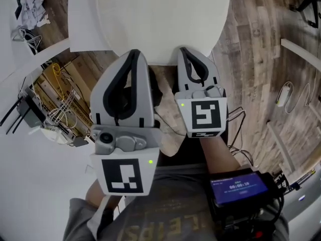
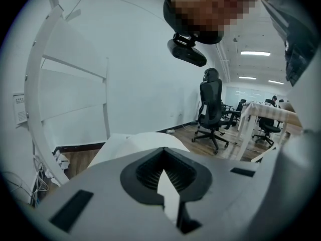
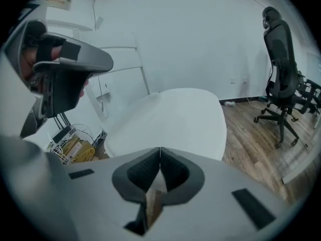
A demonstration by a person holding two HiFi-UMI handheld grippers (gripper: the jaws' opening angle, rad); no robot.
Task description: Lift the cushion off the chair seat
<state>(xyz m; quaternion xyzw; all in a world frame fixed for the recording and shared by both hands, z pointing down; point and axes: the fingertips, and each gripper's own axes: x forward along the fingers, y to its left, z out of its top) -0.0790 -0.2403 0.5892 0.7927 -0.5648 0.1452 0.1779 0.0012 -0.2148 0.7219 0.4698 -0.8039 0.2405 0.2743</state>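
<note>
While the grey left gripper (image 1: pixel 134 53) and grey right gripper (image 1: pixel 181 50) hover closed and empty, seemingly poised to descend, the beige fabric cushion (image 1: pixel 169 133) lies beneath them

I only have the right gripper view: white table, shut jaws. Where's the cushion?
Observer: The head view shows a beige cushion under the two gripper bodies, nearer the person than the tips of the right hand-held gripper.
Operator: Is the left one gripping it?
Observer: No. In the left gripper view the left hand-held gripper is shut on nothing, pointing over the white table.
Operator: Anything else close by?
Observer: A dark device with a lit screen sits beside the person's right forearm.
</note>
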